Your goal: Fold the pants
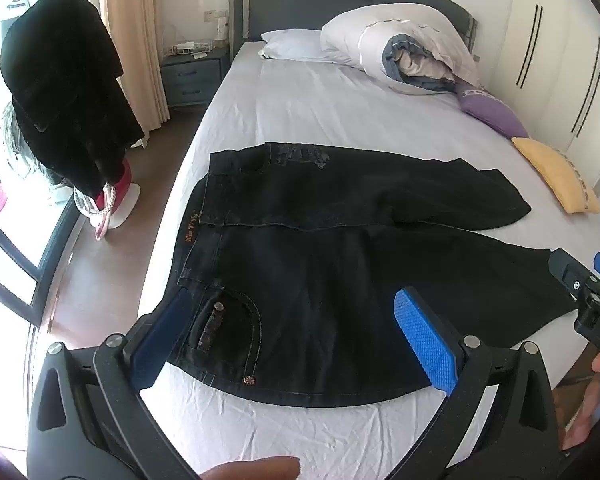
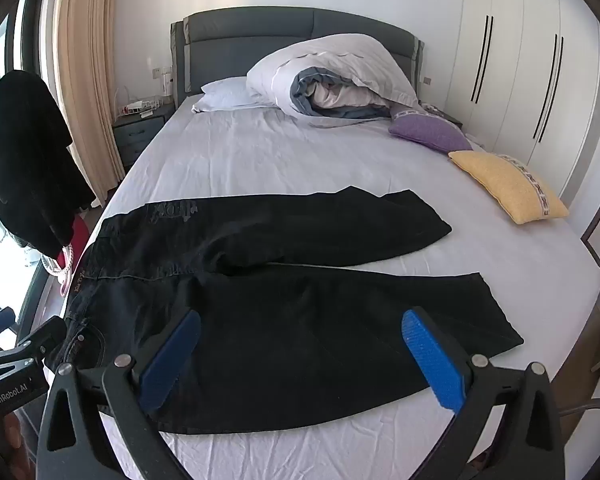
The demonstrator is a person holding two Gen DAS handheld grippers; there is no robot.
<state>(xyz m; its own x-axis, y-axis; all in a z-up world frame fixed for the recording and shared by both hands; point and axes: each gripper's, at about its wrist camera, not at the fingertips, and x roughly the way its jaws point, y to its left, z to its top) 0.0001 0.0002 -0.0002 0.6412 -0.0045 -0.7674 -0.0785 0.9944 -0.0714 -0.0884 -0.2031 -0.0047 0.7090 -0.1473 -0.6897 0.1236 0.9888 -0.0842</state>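
Observation:
Black jeans (image 1: 320,264) lie flat on the bed's white sheet (image 1: 320,120), waistband to the left, both legs spread to the right. They also show in the right wrist view (image 2: 280,308). My left gripper (image 1: 296,328) is open and empty, above the near waist and pocket. My right gripper (image 2: 300,356) is open and empty, above the near leg. The right gripper also shows at the right edge of the left wrist view (image 1: 588,288). The left gripper also shows at the left edge of the right wrist view (image 2: 16,360).
A rolled duvet (image 2: 332,80) and a white pillow (image 2: 228,94) lie at the headboard. A purple cushion (image 2: 428,130) and a yellow cushion (image 2: 508,186) lie at the right. A black coat (image 1: 64,100) hangs left of the bed. A nightstand (image 1: 192,76) stands beyond.

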